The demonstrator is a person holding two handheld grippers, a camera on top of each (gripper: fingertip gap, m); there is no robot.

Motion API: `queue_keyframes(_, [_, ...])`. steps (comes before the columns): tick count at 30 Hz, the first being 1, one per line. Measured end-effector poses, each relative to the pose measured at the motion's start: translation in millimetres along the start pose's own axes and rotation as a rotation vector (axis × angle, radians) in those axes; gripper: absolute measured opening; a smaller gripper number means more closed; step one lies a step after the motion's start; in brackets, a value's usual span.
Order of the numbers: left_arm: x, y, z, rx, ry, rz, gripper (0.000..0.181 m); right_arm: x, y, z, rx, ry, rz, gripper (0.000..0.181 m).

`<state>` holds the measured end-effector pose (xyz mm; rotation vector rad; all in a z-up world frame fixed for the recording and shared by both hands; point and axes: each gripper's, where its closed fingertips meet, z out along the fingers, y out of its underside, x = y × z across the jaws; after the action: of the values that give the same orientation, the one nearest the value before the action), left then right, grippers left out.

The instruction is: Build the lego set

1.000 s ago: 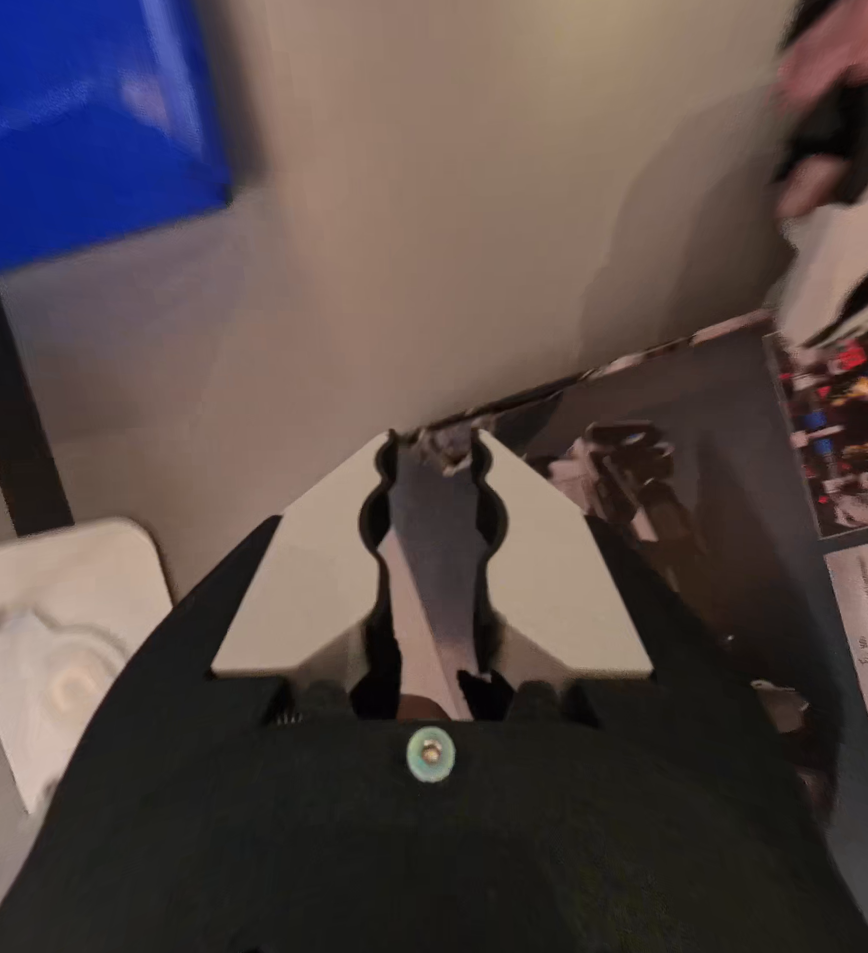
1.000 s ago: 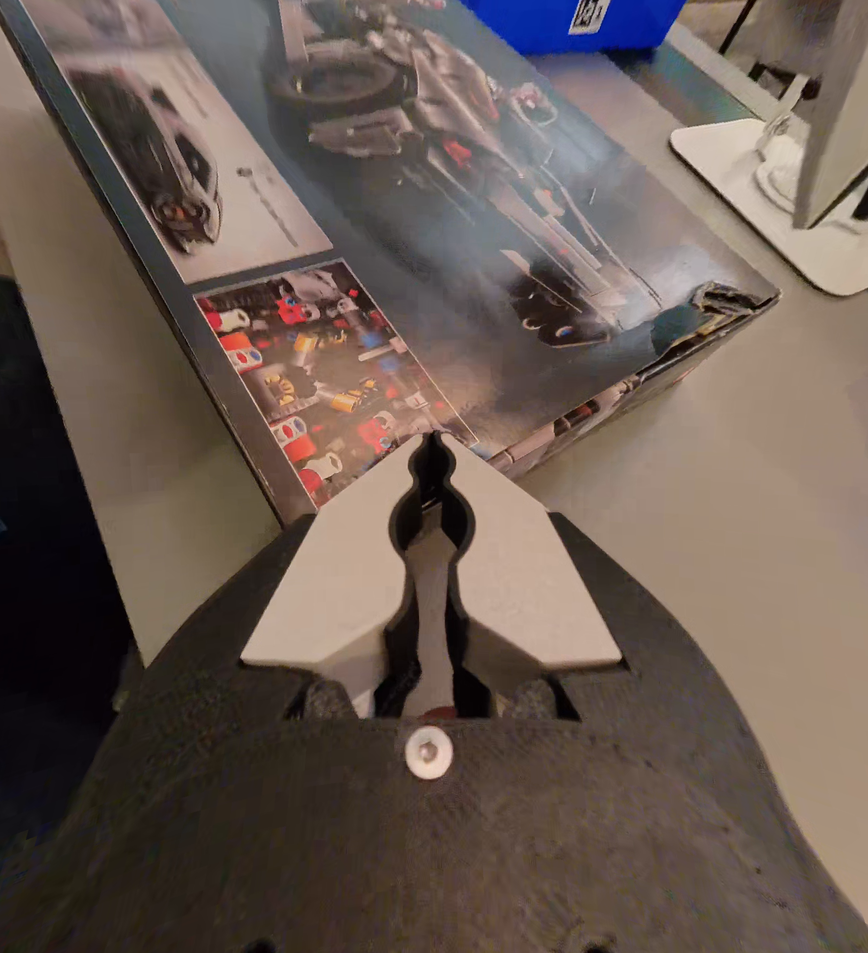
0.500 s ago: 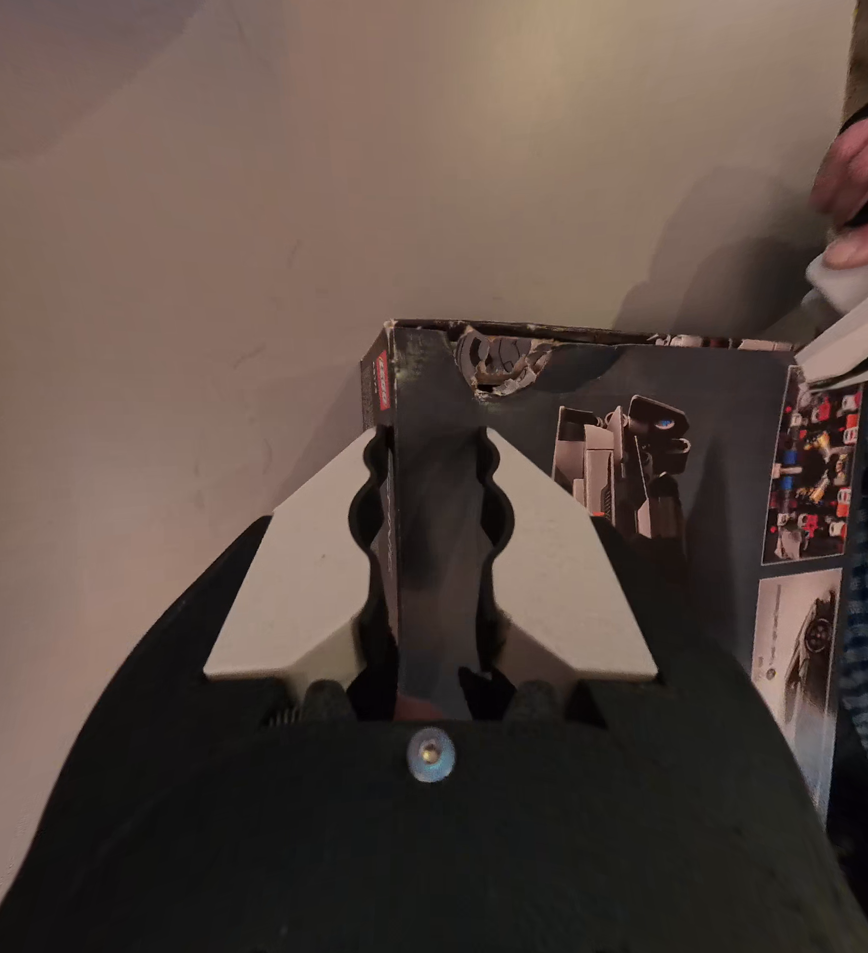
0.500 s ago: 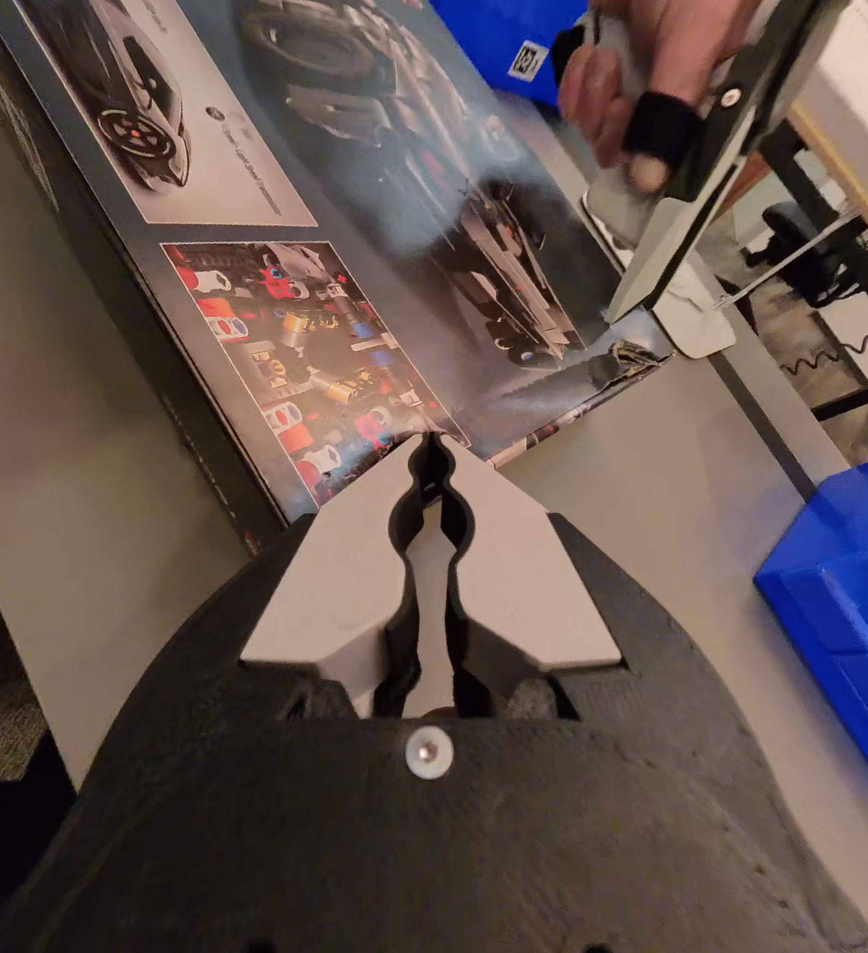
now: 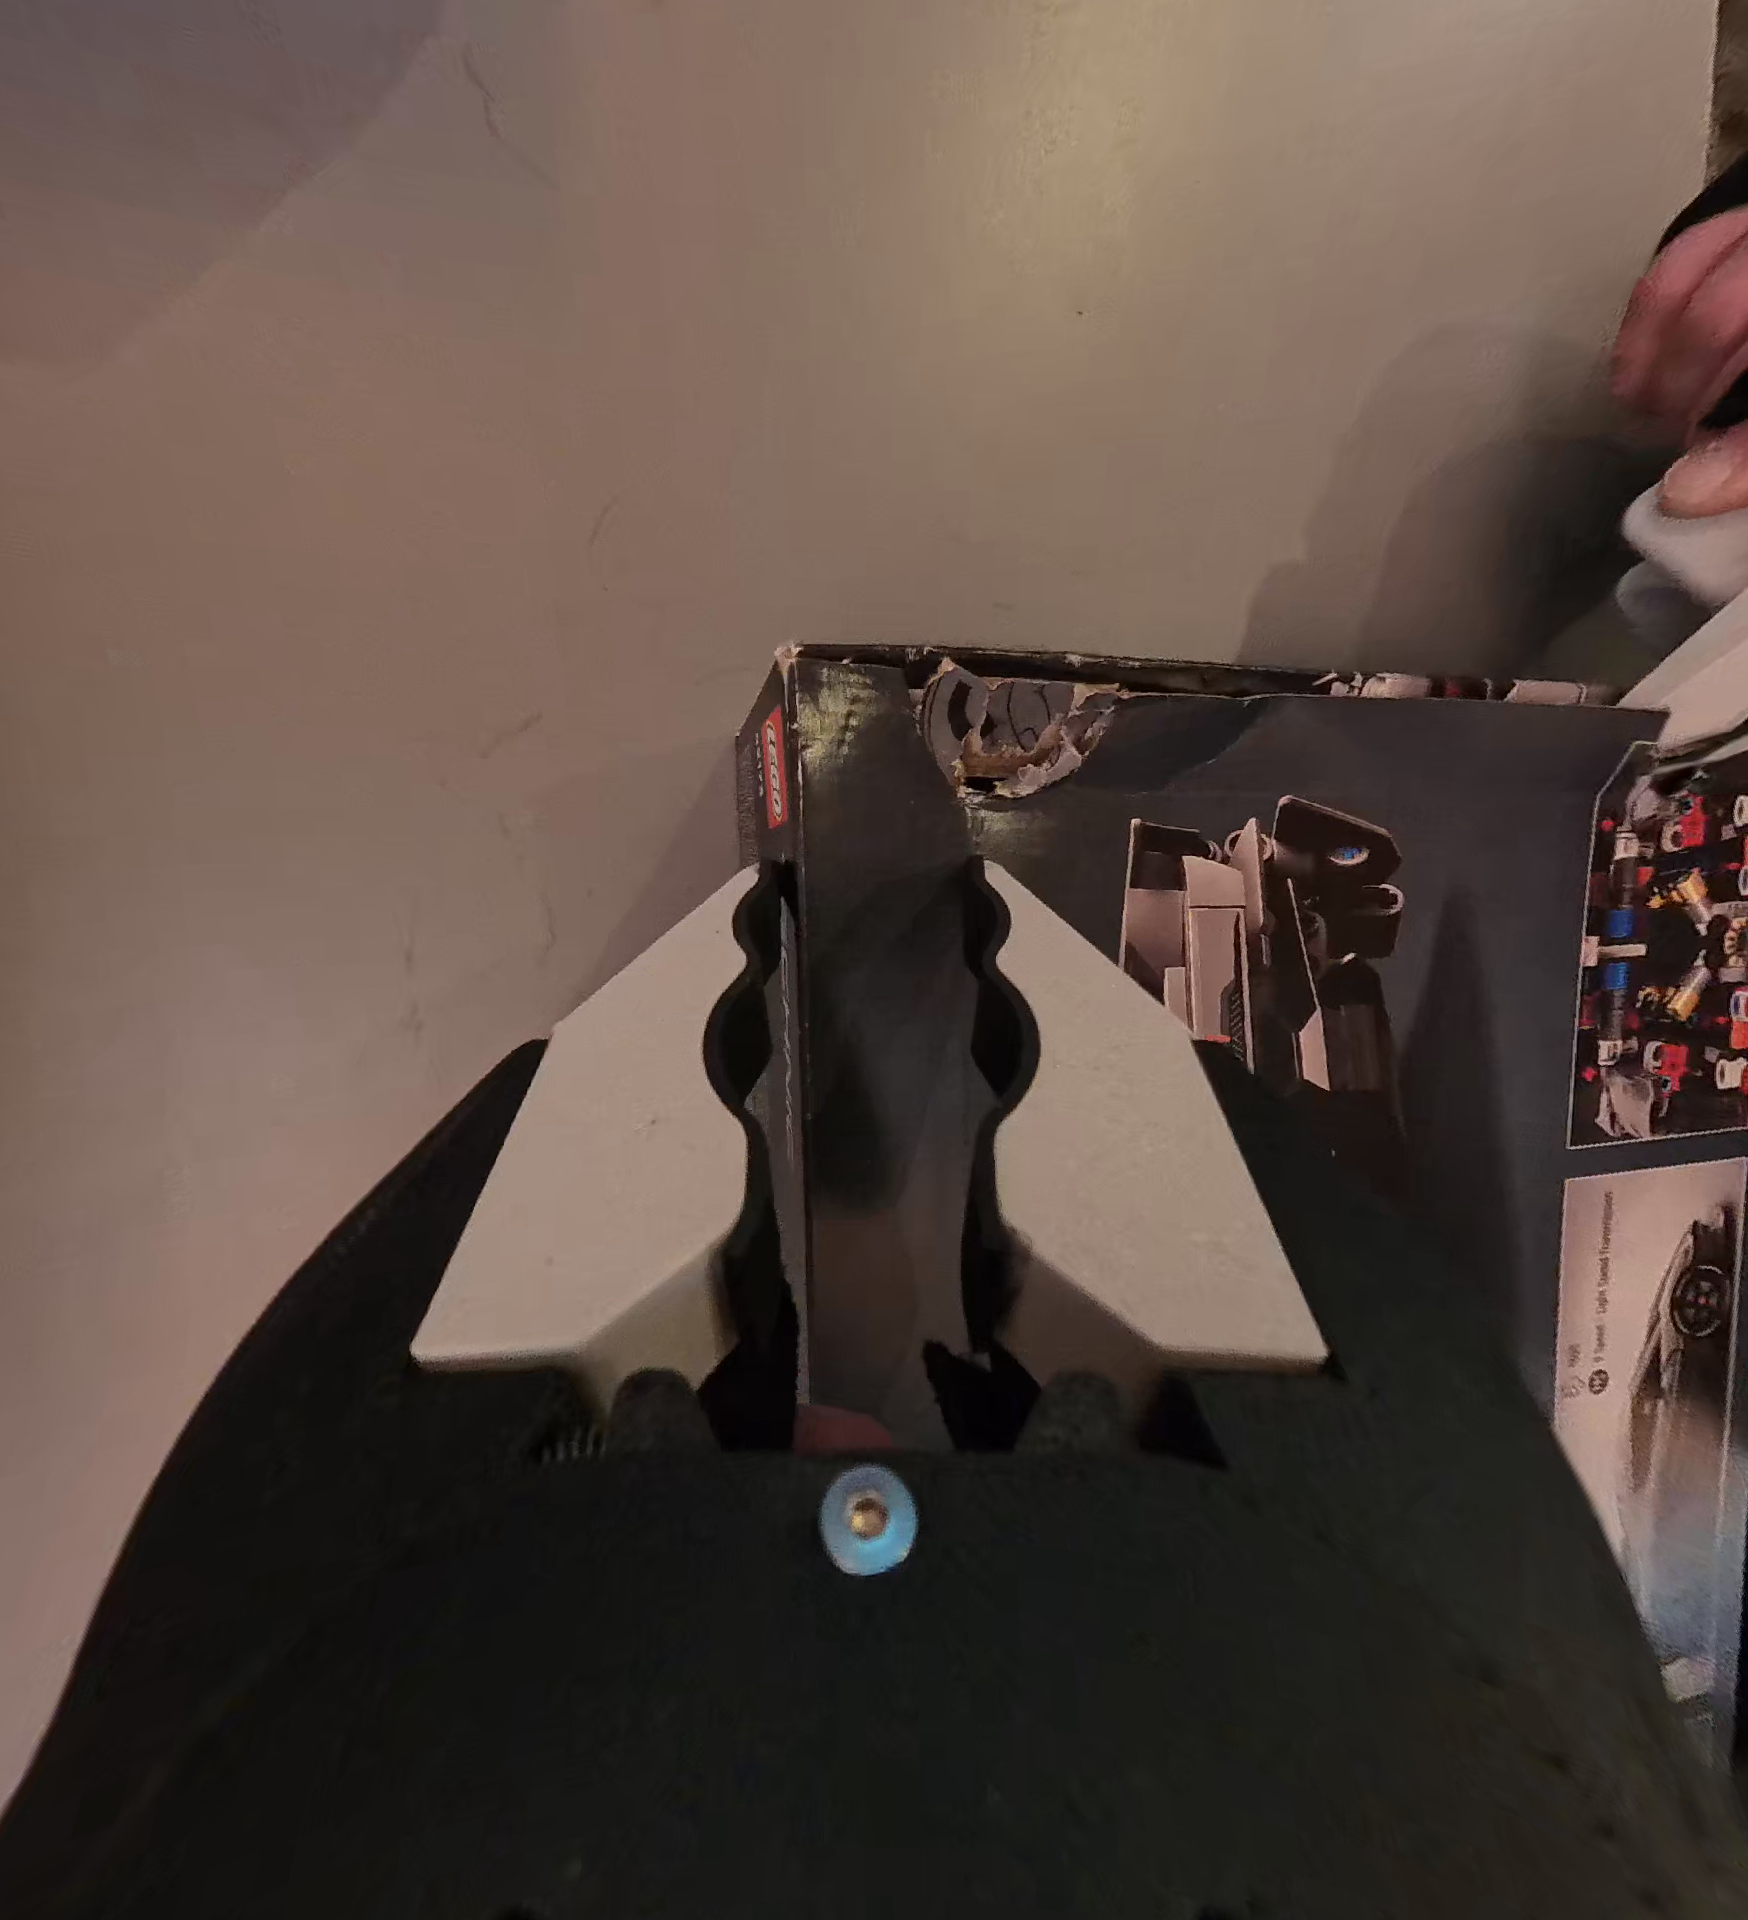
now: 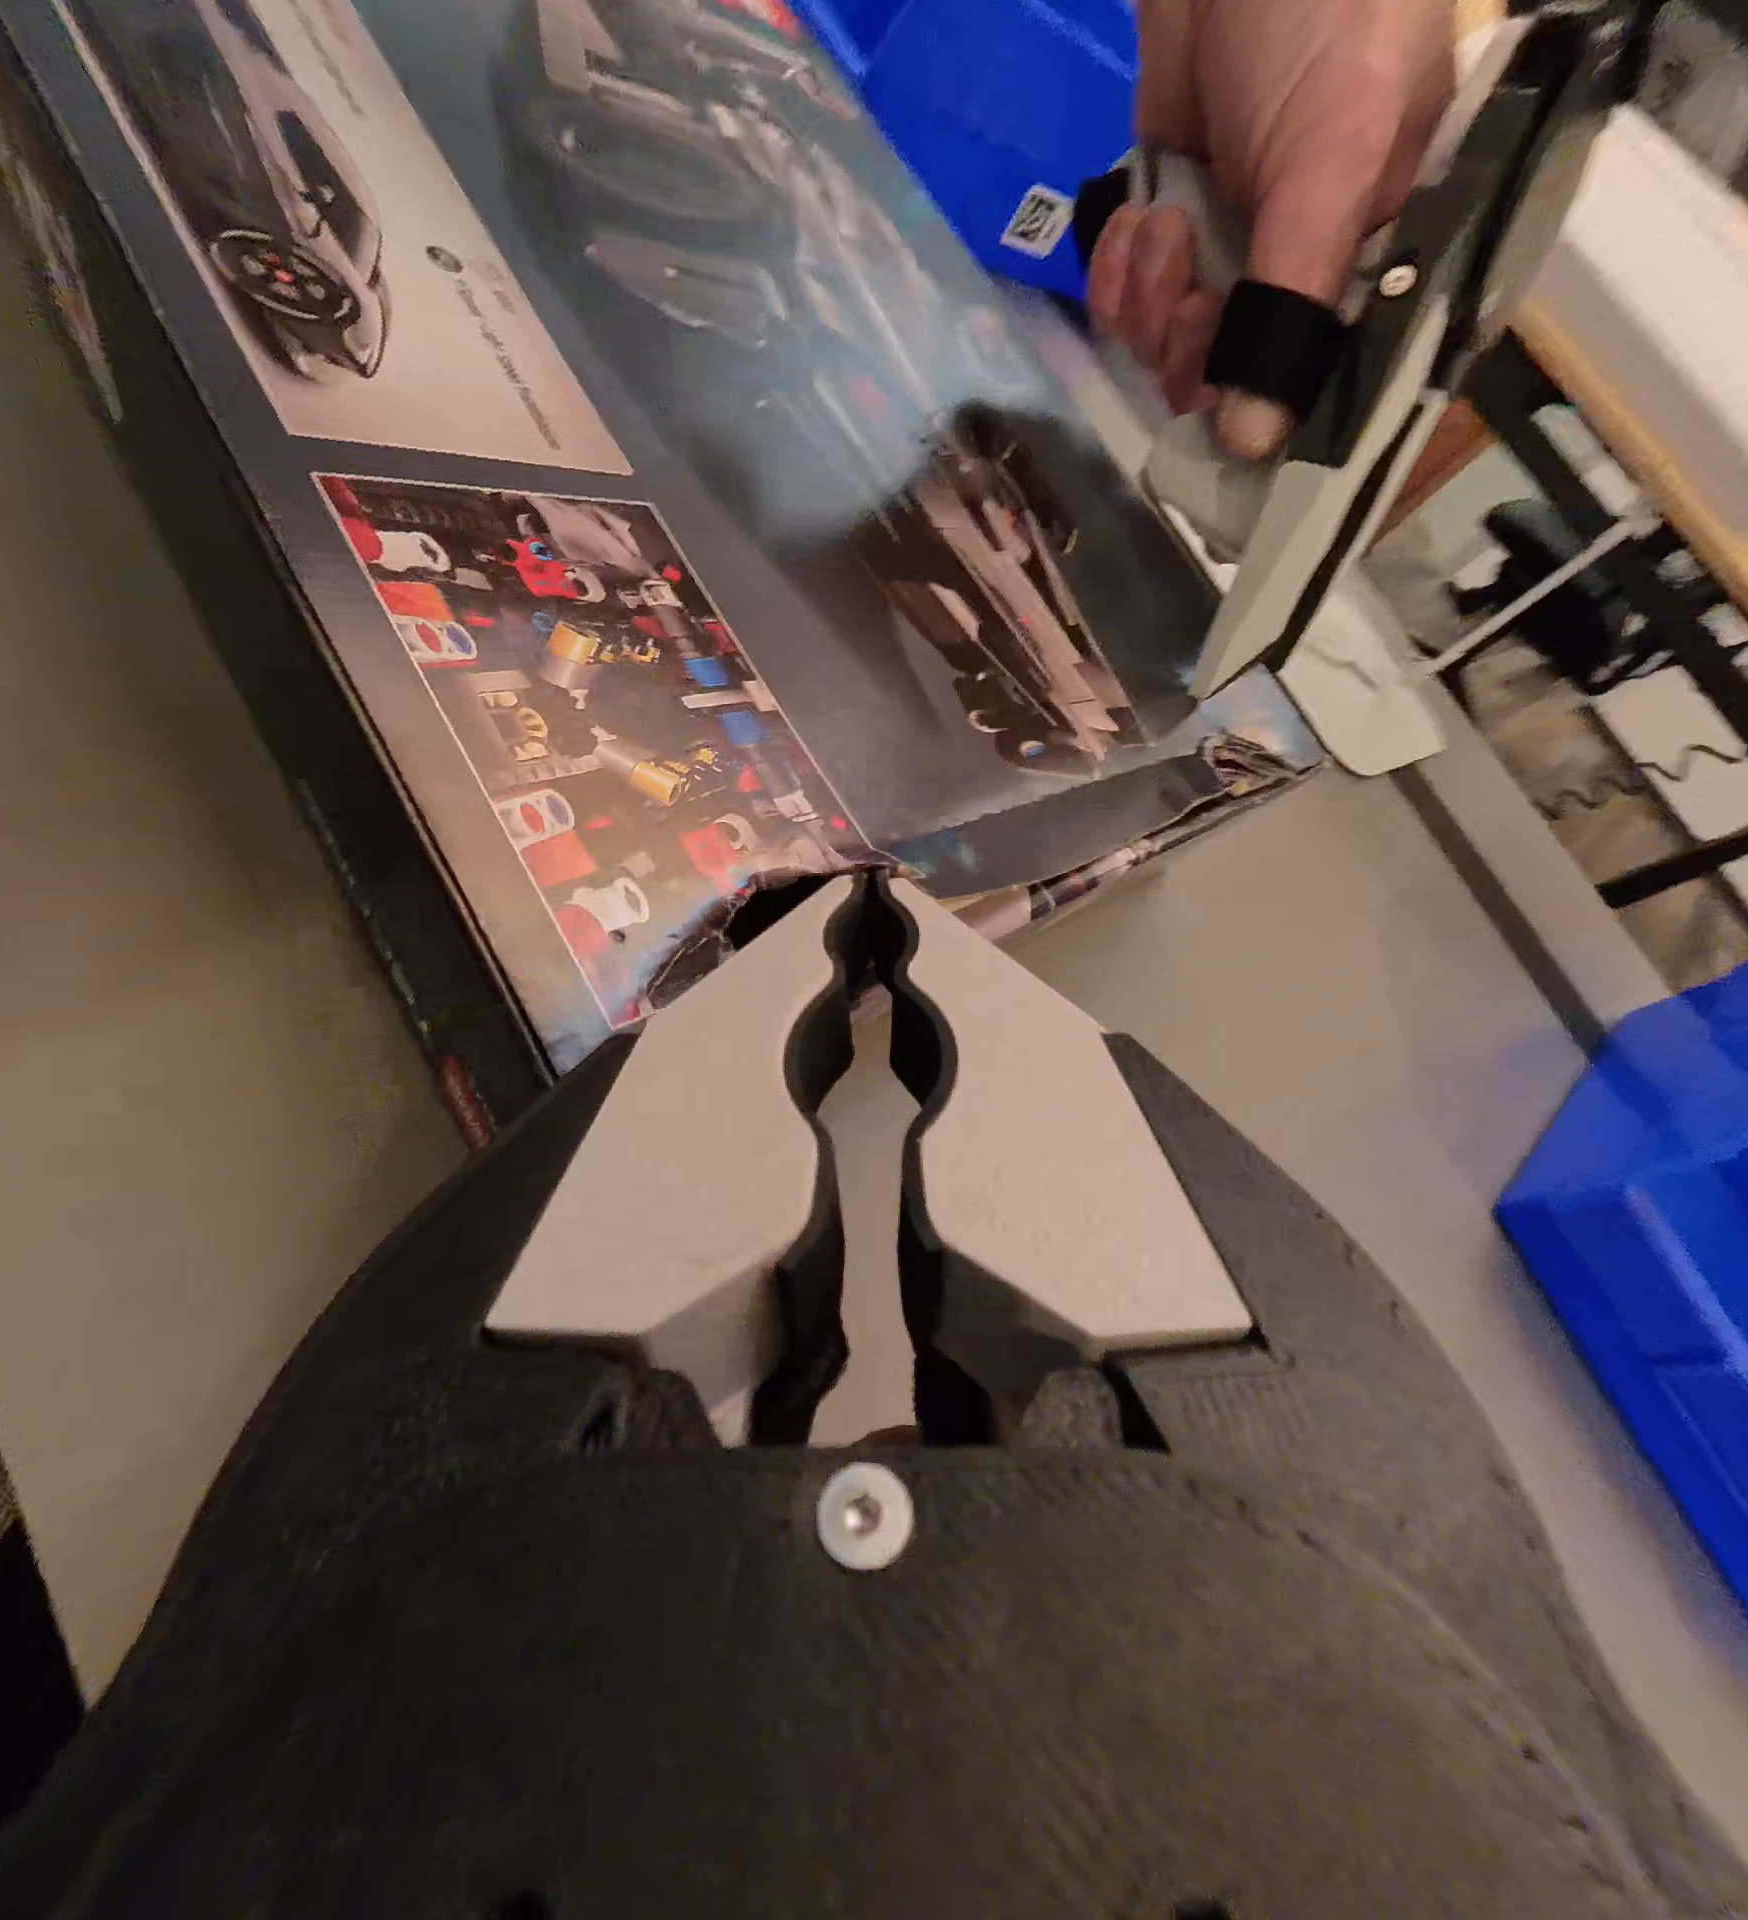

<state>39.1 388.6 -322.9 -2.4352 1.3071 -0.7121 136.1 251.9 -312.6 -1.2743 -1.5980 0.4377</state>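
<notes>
One dark printed cardboard lego box (image 6: 704,436), two blue plastic bins (image 6: 1701,1278), two grey-fingered black tools (image 6: 868,883), and one pale grey desk (image 6: 1265,1039) are visible.

The lego box (image 6: 745,343) is dark grey-black, printed with a silver-grey car, a white panel and, at frame centre, a red, blue and yellow parts patch. Both hand-held grippers, left (image 5: 875,883) and right (image 6: 870,883), are black with pale grey fingers. The counter (image 6: 1265,1039) is beige-grey. The bin (image 6: 1701,1299) at right is bright blue.
</notes>
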Motion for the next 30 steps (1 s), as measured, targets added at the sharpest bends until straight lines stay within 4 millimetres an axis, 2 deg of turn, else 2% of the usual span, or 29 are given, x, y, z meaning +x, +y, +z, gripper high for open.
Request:
queue_keyframes(3, [0,0,0,0.008,0.005,-0.009,0.033,-2,0,1,0.044,-0.114,0.112,0.0])
queue_keyframes(5, [0,0,0,0.021,0.002,-0.008,0.033,-2,0,1,0.06,-0.104,0.117,0.0])
queue_keyframes(7, [0,0,0,0.034,0.008,-0.018,0.033,-1,-1,2,0.088,-0.102,0.193,0.0])
queue_keyframes(9, [1,0,1,0.048,0.027,-0.025,0.034,-6,-2,1,0.067,-0.112,0.136,0.0])
queue_keyframes(11, [12,-1,6,0.045,0.064,-0.005,0.034,-29,-7,-6,0.063,-0.357,0.148,0.0])
queue_keyframes(16, [14,-2,7,0.023,0.047,0.006,0.034,-39,-2,-11,-0.187,-0.561,0.109,0.0])
queue_keyframes(17, [14,-1,7,0.025,0.045,0.006,0.034,-47,0,-14,-0.243,-0.62,0.066,0.0])
queue_keyframes(21, [14,-1,7,0.03,0.029,0.017,0.034,-48,8,-11,-0.431,-0.586,-0.06,0.0])
queue_keyframes(23, [14,-1,8,0.038,0.034,0.006,0.033,-48,11,-9,-0.457,-0.558,-0.114,0.0])
queue_keyframes(27, [14,-2,8,0.045,0.026,0.001,0.032,-44,8,-5,-0.396,-0.431,-0.128,0.0])
queue_keyframes(30, [14,-4,9,0.063,0.027,-0.012,0.033,-38,-1,-1,-0.239,-0.296,-0.111,0.0])
